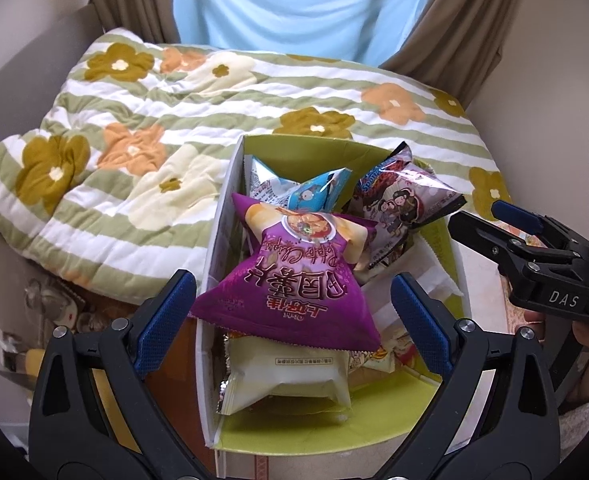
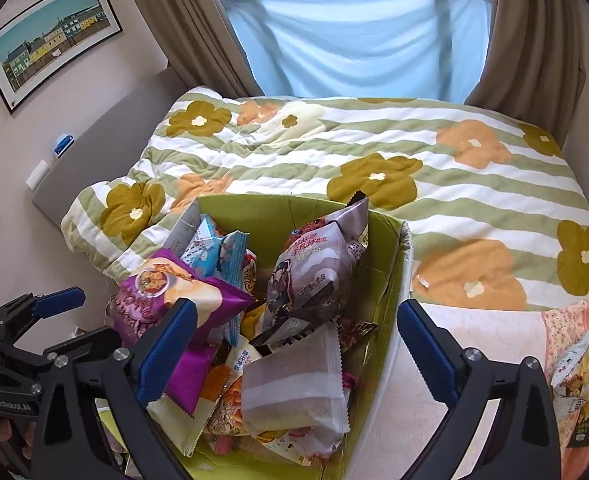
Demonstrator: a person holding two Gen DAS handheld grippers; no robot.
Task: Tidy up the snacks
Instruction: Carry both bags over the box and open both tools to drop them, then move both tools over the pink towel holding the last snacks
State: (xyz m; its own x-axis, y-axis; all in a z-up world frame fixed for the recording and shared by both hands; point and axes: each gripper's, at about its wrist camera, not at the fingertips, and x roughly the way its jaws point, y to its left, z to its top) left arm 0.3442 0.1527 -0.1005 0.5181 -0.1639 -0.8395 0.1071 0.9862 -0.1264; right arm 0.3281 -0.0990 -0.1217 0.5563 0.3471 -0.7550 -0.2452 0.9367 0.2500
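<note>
Purple chip bag (image 1: pixel 294 280) in lime-green box (image 1: pixel 314 432); green-and-white striped, flowered quilt (image 1: pixel 154 120).

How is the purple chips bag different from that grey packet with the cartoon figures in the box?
The purple potato chips bag lies flat on top of the pile at the box's near left; the grey cartoon packet leans tilted at the far right, one corner above the rim. The purple bag shows a food picture and large lettering; the grey packet shows drawn figures. The purple bag looks larger, though it is nearer. Both are puffed, sealed and inside the green-lined box, touched by neither hand-held gripper.
</note>
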